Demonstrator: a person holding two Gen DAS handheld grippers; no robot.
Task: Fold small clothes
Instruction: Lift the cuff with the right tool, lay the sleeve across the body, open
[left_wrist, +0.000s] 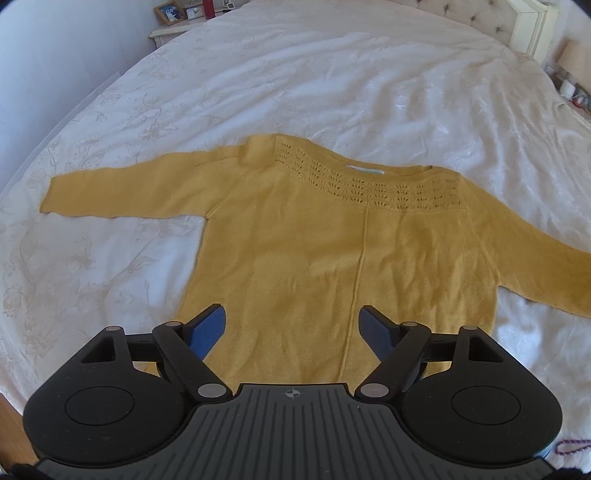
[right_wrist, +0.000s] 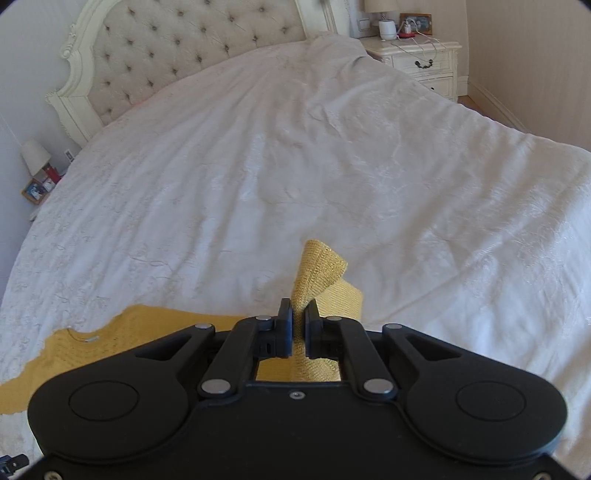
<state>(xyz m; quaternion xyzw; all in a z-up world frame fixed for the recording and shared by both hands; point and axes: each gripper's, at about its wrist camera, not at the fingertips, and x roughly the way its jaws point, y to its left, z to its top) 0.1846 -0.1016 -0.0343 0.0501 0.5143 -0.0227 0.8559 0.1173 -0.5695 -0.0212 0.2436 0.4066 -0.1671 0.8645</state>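
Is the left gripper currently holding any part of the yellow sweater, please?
No, the left gripper hovers with jaws spread wide above the yellow sweater, with nothing between them.

The sweater's (left_wrist: 332, 266) hem is hidden behind the left gripper (left_wrist: 292, 328), its right sleeve cut off at the frame edge.

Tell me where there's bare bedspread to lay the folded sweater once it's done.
Bare bedspread runs from the sweater neckline to the tufted headboard, and right of the sleeve end pinched by the right gripper. A narrower strip lies beyond the flat sleeve. The near edge is crowded: the open left gripper hangs over the hem.
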